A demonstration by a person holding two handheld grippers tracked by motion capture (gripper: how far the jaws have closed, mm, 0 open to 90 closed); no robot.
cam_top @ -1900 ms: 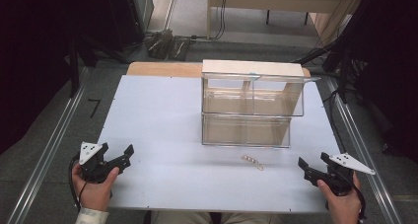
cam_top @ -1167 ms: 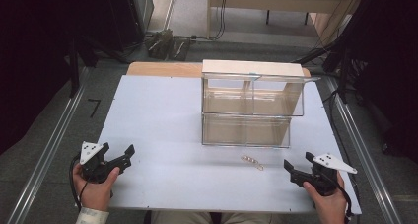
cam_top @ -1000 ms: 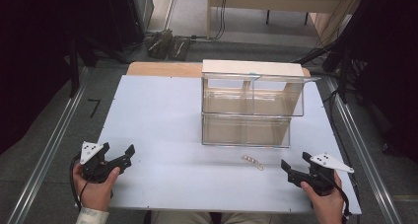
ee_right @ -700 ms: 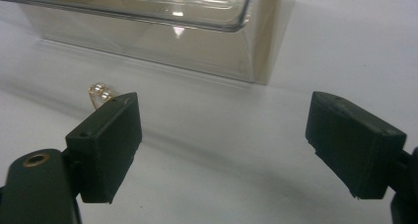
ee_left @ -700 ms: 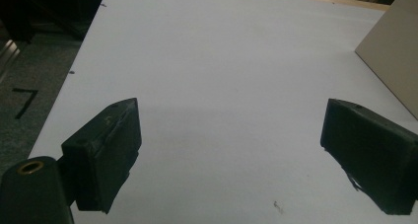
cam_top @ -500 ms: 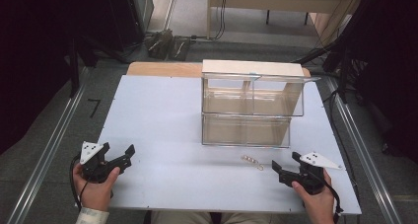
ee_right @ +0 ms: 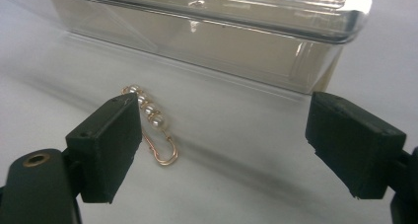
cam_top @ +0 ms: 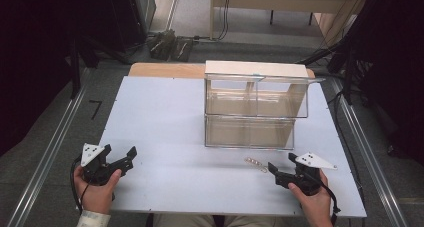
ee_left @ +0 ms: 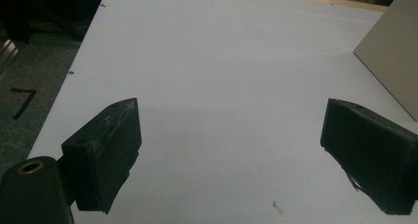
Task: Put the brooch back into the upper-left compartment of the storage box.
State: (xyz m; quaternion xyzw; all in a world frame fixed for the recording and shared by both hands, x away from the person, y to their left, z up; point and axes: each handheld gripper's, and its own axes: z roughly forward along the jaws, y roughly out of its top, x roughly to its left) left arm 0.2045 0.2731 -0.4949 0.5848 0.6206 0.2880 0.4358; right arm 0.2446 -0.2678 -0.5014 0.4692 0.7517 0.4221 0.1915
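Observation:
A small gold clasp with a row of pearls (cam_top: 255, 163) (ee_right: 154, 130) lies on the white table (cam_top: 175, 117), just in front of a clear plastic two-drawer cabinet (cam_top: 252, 104) (ee_right: 207, 21). My right gripper (cam_top: 283, 168) (ee_right: 231, 145) is open near the table's front right, its jaws pointing left toward the clasp; in the right gripper view the clasp lies beside the left jaw. My left gripper (cam_top: 125, 159) (ee_left: 246, 155) is open at the front left, low over bare table, with nothing between its jaws.
The cabinet has a pale wooden top (cam_top: 255, 68) and stands right of centre. A wooden board edge (cam_top: 165, 69) shows behind the table. Metal rails (cam_top: 50, 147) run along both sides, and cables lie on the floor (cam_top: 170, 42) beyond.
My right gripper has moved left along the front of the table toward the pearl clasp. The left gripper has stayed where it was.

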